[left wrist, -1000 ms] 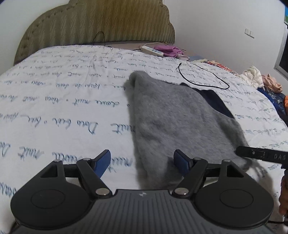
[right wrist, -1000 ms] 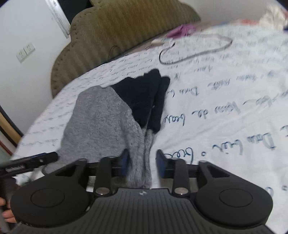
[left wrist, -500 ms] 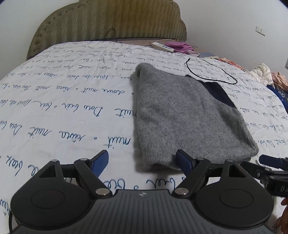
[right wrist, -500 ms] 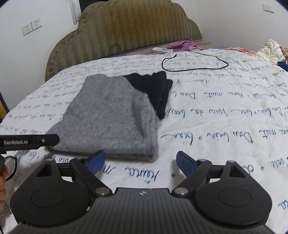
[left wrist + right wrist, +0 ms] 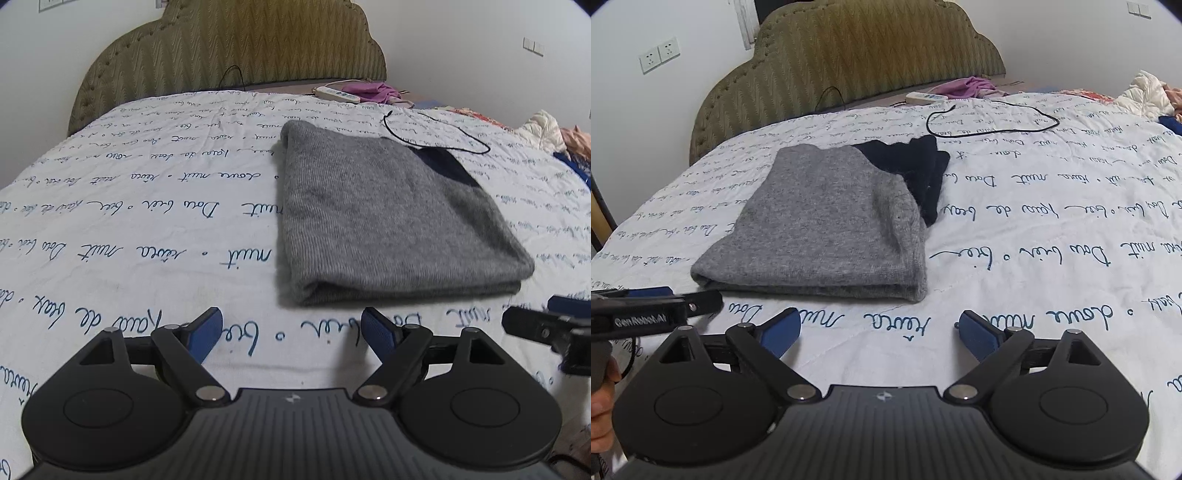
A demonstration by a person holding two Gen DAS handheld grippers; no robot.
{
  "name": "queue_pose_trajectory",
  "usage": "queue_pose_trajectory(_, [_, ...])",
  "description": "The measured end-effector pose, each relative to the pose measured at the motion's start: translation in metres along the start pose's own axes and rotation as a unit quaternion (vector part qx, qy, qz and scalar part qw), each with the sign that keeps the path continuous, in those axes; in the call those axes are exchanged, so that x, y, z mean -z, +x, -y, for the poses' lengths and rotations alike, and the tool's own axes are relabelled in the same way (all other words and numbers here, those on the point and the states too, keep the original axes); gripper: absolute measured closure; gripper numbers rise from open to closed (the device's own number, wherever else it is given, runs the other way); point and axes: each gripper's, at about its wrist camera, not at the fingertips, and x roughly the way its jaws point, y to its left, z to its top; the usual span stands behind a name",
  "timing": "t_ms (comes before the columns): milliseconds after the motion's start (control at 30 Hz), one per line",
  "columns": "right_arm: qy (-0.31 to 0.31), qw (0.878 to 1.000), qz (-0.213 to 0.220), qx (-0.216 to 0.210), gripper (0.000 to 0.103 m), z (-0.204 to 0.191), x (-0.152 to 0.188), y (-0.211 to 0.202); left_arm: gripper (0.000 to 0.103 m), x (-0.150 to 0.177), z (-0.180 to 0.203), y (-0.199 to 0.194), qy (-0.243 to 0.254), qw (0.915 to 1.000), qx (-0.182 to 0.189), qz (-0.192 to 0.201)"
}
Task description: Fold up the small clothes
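A grey knitted garment point(image 5: 388, 218) lies folded flat on the bed, with a dark navy part point(image 5: 443, 166) showing at its far right corner. It also shows in the right wrist view point(image 5: 827, 229), its navy part point(image 5: 916, 166) sticking out at the back. My left gripper point(image 5: 291, 332) is open and empty, just short of the garment's near fold. My right gripper point(image 5: 879, 332) is open and empty, also just short of the near edge. Each gripper's tip shows in the other's view.
The bed has a white quilt point(image 5: 129, 221) with blue handwriting print and an olive headboard point(image 5: 236, 48). A black cable loop point(image 5: 993, 118), a white power strip point(image 5: 336, 94) and purple cloth point(image 5: 369, 90) lie at the far side. More clothes point(image 5: 546, 129) are piled at the right.
Both grippers have let go of the grey garment and pulled back toward me. The right gripper opened wide. The garment now lies folded flat.
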Motion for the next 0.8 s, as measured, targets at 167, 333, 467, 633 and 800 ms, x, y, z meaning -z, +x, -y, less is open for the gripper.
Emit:
queue_pose_trajectory(167, [-0.003,1.0,0.002,0.011,0.007,-0.004,0.003,0.0,0.02,0.009,0.005,-0.002,0.02,0.9996,-0.02,0.008])
queue_pose_trajectory(333, [-0.018,0.999,0.004,0.026,0.006,-0.009,0.006,0.001,0.018,0.011,0.003,-0.003,0.013,0.9996,-0.022,0.015])
queue_pose_trajectory(467, [-0.028,0.999,0.004,0.027,0.003,-0.013,0.007,0.004,0.011,0.014,0.003,-0.001,0.01,0.9995,-0.027,0.014])
queue_pose_trajectory(633, [-0.04,0.998,0.002,0.04,0.003,-0.015,0.01,0.009,0.007,0.017,0.003,0.0,0.009,0.9993,-0.033,0.017])
queue_pose_trajectory(800, [-0.049,0.998,0.005,0.05,0.001,-0.017,0.012,0.011,0.001,0.018,0.002,0.002,0.003,0.999,-0.04,0.017])
